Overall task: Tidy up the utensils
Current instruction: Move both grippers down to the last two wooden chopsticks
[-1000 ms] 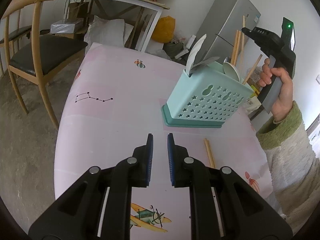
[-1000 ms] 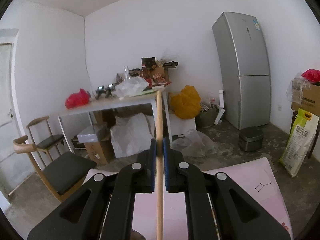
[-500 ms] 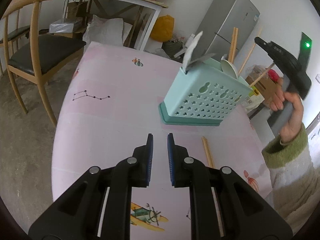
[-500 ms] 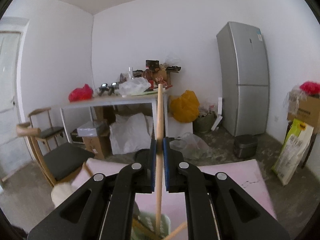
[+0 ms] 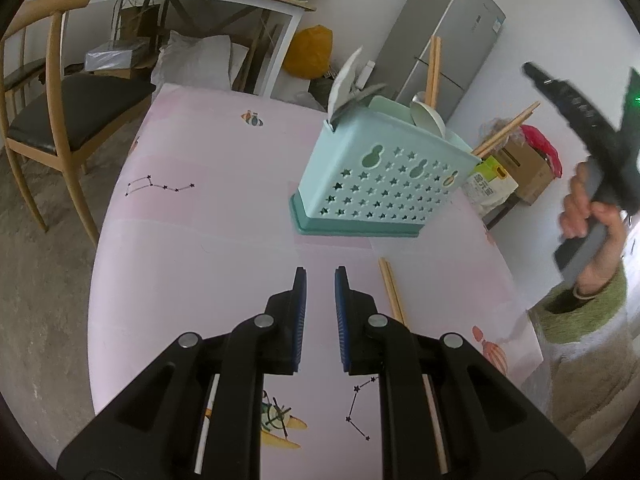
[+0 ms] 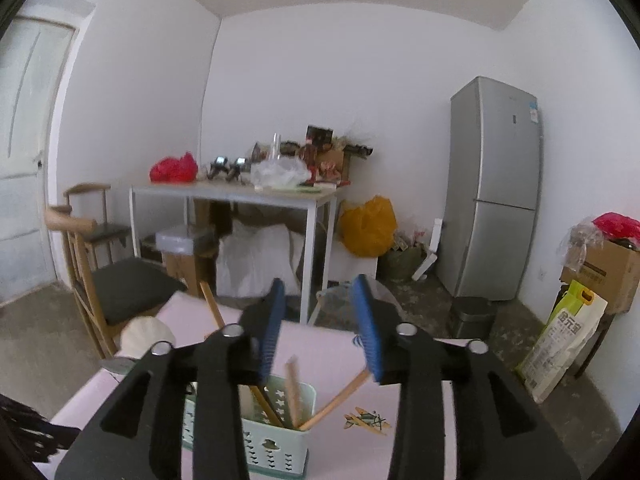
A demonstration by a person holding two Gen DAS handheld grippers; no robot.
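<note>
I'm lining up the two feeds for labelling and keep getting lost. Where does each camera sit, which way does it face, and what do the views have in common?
Left wrist: on the left gripper, looking down across the pink patterned tablecloth at the mint star-perforated utensil caddy; the person's right hand and sleeve show.
Right wrist: on the right gripper, jaws opening and empty, above the caddy, facing roughly level toward the silver fridge.
Shared: caddy, wooden chopsticks, fridge, tablecloth.

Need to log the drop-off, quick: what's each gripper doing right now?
Left gripper: jaws nearly together, holding nothing, over the table.
Right gripper: jaws opening, nothing between them, above the caddy.
</note>
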